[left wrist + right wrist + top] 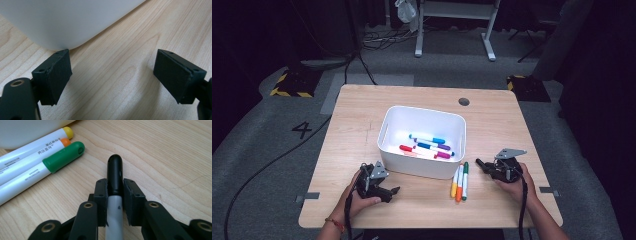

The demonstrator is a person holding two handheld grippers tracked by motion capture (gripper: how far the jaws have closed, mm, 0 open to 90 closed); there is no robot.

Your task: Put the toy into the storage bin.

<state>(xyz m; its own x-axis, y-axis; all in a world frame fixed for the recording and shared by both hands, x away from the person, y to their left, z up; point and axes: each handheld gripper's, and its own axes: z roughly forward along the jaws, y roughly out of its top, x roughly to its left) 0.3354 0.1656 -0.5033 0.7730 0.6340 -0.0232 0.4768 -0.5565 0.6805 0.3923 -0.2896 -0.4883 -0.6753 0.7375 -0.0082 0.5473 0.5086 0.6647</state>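
Wooden tabletop [362, 125] carries the white bin [422, 167] up and to the left of my right gripper [115, 190], which clamps the black-capped marker [115, 172], its cap pointing toward the bin.

The setting reads as a lab or recording studio, not a home. A single light wooden worktop [362, 115] stands alone on grey carpet [257, 145], with dark surroundings on all sides. A number four [302, 129] is marked on the floor beside it. Black-and-yellow hazard-striped plates [292, 84] lie at the far corners. Black cables [272, 165] run loose across the carpet. Grey tape tabs [307, 197] mark the worktop's near edge. The white legs of a stand [454, 30] rise behind. A cable hole [464, 101] is cut in the worktop.
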